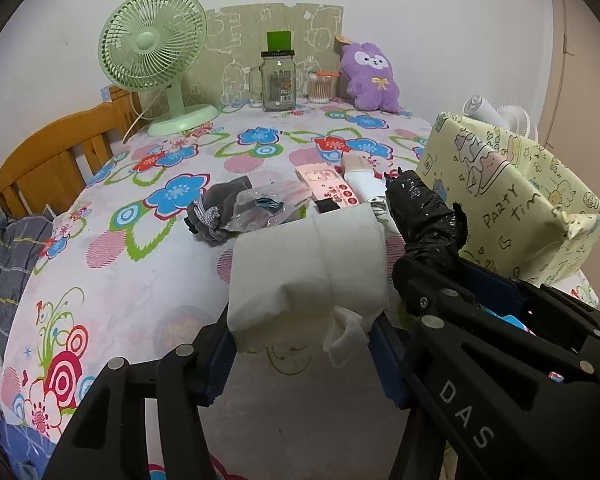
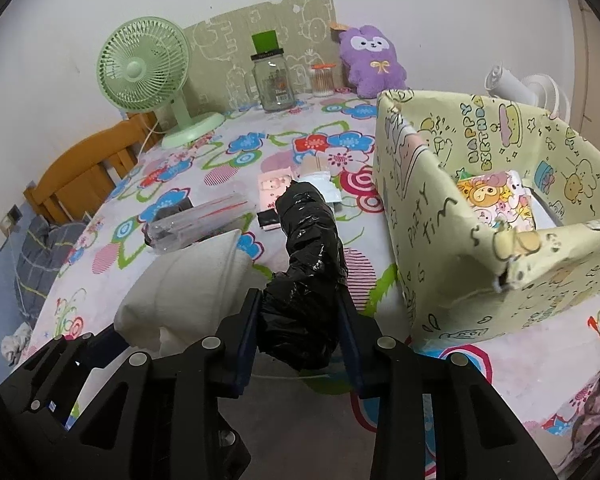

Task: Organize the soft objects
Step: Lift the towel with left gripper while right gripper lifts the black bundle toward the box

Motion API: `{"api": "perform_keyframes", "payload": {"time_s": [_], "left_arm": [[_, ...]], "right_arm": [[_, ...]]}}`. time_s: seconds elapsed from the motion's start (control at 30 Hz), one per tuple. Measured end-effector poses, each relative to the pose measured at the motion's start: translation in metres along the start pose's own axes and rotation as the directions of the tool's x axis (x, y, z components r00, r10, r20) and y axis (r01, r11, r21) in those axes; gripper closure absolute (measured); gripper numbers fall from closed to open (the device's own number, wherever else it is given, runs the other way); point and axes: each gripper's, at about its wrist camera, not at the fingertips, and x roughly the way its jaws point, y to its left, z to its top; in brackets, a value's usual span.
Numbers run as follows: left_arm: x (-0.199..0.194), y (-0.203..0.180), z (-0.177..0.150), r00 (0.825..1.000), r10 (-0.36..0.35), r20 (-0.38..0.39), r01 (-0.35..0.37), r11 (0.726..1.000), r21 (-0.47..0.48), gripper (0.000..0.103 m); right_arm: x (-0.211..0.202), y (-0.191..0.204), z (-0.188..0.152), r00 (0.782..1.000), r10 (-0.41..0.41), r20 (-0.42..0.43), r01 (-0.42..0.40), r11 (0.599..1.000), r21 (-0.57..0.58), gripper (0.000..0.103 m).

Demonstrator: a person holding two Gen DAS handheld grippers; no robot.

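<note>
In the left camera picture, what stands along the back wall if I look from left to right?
Green fan → glass jar with a black lid → small tub of cotton swabs → purple plush toy.

Landmark: green desk fan [image 1: 153, 46], standing on the flowered bedsheet [image 1: 148, 200].
Wall: plain white wall [image 1: 440, 8] behind the fan.
Panel: cartoon-printed cardboard panel [image 1: 260, 24] just right of the fan, leaning against the wall.
Furniture: wooden bed rail [image 1: 48, 160] left of and below the fan.
Light: soft, even, indoor.
</note>
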Motion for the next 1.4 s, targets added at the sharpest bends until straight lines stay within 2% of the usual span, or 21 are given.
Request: {"api": "perform_keyframes", "payload": {"time_s": [0.7,1.4], "left_arm": [[-0.041,0.001,0.016,0.995,0.018,0.095,-0.018,1.0,-0.009,0.043],[-0.065,-0.011,0.051,0.987,0.008,0.163,-0.006,1.0,-0.011,0.045]], "right_arm": [[-0.041,0.011,0.016,0.995,0.029,0.094,-0.027,0.999,-0.019,0.064],[-0.075,0.008,0.052,0.987,0.034,0.158,-0.027,0.998,-0.048,0.064]]}}
